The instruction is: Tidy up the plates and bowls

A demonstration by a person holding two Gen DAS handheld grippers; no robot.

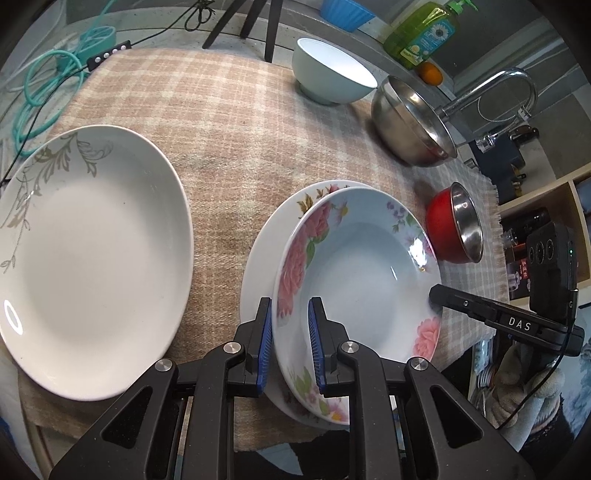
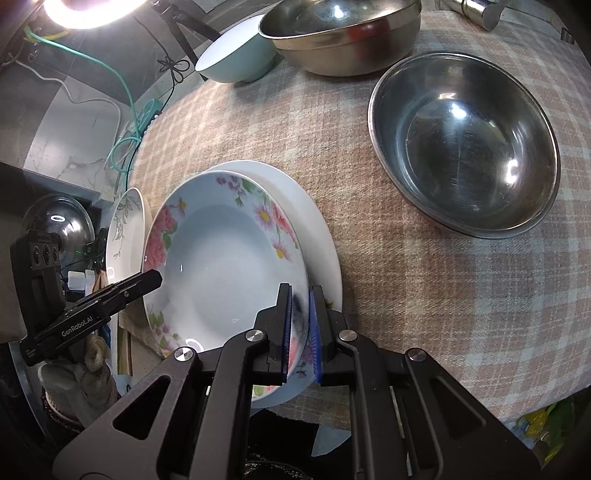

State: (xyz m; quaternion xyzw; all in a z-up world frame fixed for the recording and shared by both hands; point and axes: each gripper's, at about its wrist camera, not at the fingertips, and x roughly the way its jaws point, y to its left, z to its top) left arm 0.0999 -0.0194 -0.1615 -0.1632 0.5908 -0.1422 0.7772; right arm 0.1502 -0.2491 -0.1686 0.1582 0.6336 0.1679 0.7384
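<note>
A floral deep plate (image 1: 362, 269) rests tilted on a white flat plate (image 1: 258, 258) on the checked cloth; both also show in the right wrist view, the floral plate (image 2: 218, 258) over the white plate (image 2: 317, 229). My left gripper (image 1: 290, 325) straddles the floral plate's near left rim, its jaws slightly apart. My right gripper (image 2: 300, 306) is shut on the floral plate's opposite rim. A large white plate with a grey leaf pattern (image 1: 92, 258) lies to the left.
A pale green bowl (image 1: 332, 74), a large steel bowl (image 1: 410, 125) and a red-sided steel bowl (image 1: 456, 225) stand at the far right of the cloth. A steel bowl (image 2: 465, 144) lies right of the plates. A tap (image 1: 495, 96), soap bottle (image 1: 424, 33) and cables (image 1: 48, 85) surround the table.
</note>
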